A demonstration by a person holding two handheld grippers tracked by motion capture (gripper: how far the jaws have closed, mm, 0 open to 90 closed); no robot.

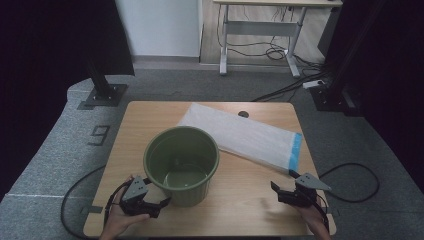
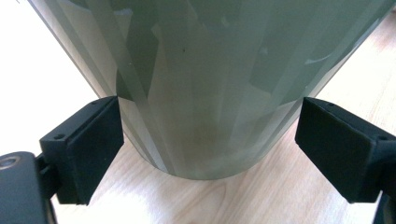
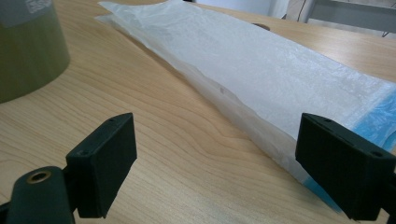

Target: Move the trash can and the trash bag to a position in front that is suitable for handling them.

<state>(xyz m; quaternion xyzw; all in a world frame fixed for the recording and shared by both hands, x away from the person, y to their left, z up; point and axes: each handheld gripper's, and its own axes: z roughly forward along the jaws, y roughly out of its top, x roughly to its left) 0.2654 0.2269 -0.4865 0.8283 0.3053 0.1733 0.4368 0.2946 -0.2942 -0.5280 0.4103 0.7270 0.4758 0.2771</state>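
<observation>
While the green bucket [image 1: 182,165] stands upright near the middle of the wooden table [image 1: 250,200], the left gripper [image 1: 159,197] is at its lower wall on the near left side. Its jaws are spread wide on both sides of the bucket base, and I cannot tell if they touch it. The right gripper [image 1: 282,181] sits low at the table's near right corner, jaws also spread, just beside the blue-edged end of a white plastic bag [image 1: 245,135] that lies flat behind the bucket.
</observation>
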